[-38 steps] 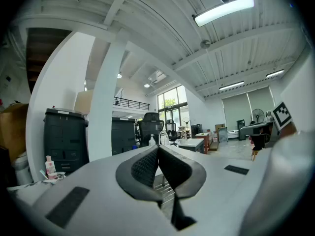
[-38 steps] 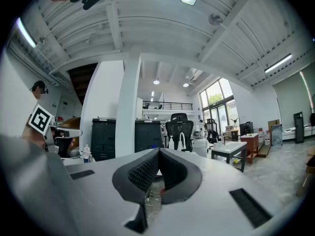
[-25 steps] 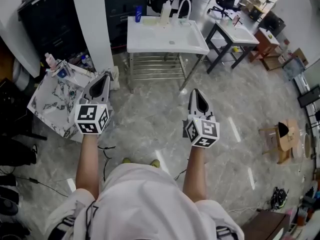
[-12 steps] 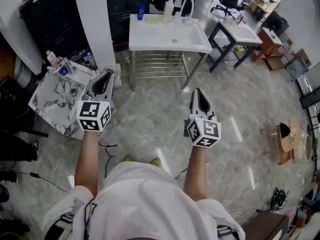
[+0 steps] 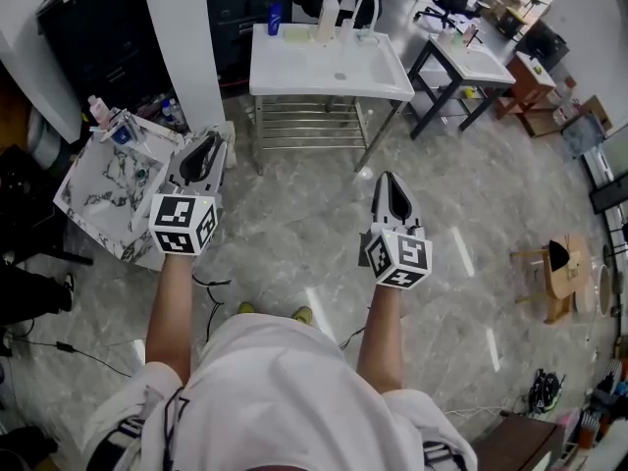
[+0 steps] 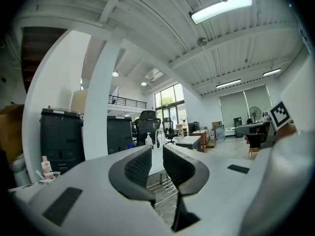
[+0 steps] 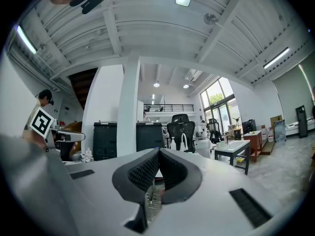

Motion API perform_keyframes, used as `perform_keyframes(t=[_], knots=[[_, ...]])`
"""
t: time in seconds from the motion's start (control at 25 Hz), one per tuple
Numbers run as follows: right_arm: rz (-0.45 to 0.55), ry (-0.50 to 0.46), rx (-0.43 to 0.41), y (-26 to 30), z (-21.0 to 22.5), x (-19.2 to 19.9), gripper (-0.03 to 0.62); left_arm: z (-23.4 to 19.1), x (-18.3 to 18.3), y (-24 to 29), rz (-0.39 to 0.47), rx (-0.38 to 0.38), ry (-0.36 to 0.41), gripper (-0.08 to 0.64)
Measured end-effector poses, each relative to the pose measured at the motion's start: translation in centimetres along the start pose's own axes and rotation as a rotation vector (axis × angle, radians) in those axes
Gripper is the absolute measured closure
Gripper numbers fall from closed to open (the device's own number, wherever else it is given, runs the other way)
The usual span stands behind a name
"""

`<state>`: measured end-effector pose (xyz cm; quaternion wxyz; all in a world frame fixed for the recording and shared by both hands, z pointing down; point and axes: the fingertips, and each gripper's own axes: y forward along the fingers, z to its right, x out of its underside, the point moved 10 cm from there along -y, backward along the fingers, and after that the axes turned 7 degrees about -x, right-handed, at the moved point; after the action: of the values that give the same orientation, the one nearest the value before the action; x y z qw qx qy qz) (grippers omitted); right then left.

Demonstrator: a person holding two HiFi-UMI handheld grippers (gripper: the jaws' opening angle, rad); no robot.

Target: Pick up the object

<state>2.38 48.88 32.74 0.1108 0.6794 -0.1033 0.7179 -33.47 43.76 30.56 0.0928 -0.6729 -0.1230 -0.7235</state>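
Both grippers hang at waist height over the marbled floor, and neither holds anything. My left gripper [image 5: 208,143] points at the edge of a small marble-topped table [image 5: 98,199]; in the left gripper view its jaws [image 6: 157,154] stand a narrow gap apart with nothing between them. My right gripper [image 5: 390,180] points toward a white sink table [image 5: 314,67], and in the right gripper view its tips [image 7: 157,154] touch. On the sink table's far edge stand a blue bottle [image 5: 275,18], a white pump bottle [image 5: 324,13] and a curved tap [image 5: 364,8].
Small bottles and clutter [image 5: 118,126] sit on the marble table's far corner. A white pillar [image 5: 182,37] and dark bins [image 5: 98,37] rise behind it. A black-legged desk [image 5: 461,62] stands at the right, a wooden stool [image 5: 554,268] further right. Cables [image 5: 206,292] lie by my feet.
The left gripper has drifted slightly toward the marble table. The right gripper has hardly moved, and the view has shifted a little.
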Motion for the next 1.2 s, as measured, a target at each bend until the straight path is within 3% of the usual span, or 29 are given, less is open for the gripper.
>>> perform_keyframes(t=[0.36, 0.84, 1.2], knots=[[0.034, 0.019, -0.001, -1.6, 2.4, 0.6, 0.584, 3.2, 0.3, 0.5, -0.026, 0.006, 0.009, 0.495], [-0.009, 0.041, -0.033, -2.9, 9.6, 2.5, 0.584, 9.6, 0.7, 3.1, -0.048, -0.025, 0.015, 0.495], [-0.003, 0.052, -0.052, 0.2, 12.7, 3.3, 0.584, 10.6, 1.5, 6.7, -0.057, -0.039, 0.023, 0.495]])
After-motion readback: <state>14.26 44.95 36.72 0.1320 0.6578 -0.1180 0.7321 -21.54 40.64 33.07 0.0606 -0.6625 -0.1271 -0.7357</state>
